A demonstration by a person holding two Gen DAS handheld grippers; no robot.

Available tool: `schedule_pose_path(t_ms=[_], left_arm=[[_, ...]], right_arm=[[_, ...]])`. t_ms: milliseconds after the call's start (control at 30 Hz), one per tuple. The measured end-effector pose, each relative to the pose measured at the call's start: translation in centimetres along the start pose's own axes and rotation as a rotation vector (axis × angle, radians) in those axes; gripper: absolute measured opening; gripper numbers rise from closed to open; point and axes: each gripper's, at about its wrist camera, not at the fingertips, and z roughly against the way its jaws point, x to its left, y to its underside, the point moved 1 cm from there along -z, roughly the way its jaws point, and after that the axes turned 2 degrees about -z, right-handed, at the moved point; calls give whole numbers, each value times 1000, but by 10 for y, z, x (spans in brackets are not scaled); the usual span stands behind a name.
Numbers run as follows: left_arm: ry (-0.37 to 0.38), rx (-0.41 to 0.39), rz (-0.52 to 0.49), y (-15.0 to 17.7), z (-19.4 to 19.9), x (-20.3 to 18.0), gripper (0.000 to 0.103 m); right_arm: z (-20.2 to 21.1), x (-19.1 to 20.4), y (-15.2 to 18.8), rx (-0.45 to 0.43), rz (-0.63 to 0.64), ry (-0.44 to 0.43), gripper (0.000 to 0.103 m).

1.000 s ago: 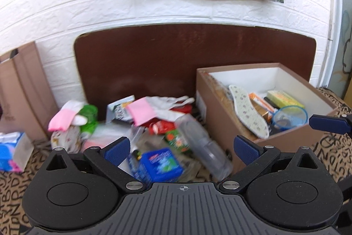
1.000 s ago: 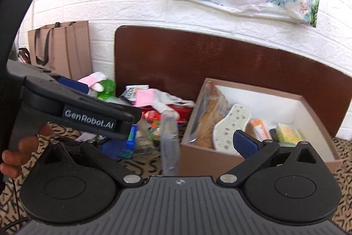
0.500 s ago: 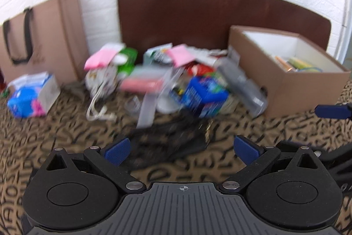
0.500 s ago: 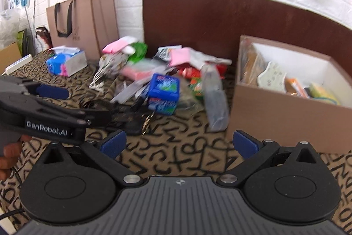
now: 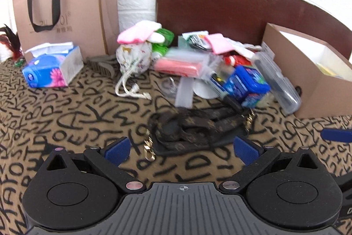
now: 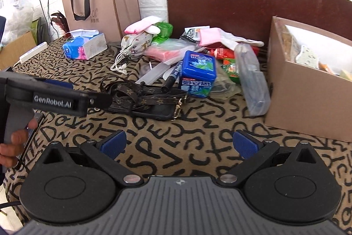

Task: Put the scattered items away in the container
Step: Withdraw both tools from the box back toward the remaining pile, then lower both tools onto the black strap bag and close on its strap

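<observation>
1. At the far left, a paper bag (image 5: 66, 8) is seen against the wall, with a tissue box (image 5: 51, 67) before it.
2. The left gripper (image 5: 183, 148) is held with jaws wide, just above a dark strap (image 5: 193, 124) lying on the patterned table (image 5: 66, 116).
3. The scattered pile, including a blue mint box (image 6: 197, 72), is found beyond the strap.
4. The right gripper (image 6: 179, 143) is held with jaws wide and empty.
5. The cardboard box (image 6: 308, 102) is seen at the right, partly filled.
</observation>
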Motion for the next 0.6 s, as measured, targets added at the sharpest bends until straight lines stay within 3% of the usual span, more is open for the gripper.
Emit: schedule_pose_path(t_ms=[267, 433, 600], left_arm=[[11, 44, 57, -12, -22, 25, 89], [9, 75, 103, -13, -34, 37, 73], [4, 84, 114, -16, -43, 42, 70]], right_arm=[[-27, 9, -9, 3, 12, -36, 99], [-45, 7, -15, 19, 1, -39, 87], [-58, 4, -20, 25, -27, -37, 77]])
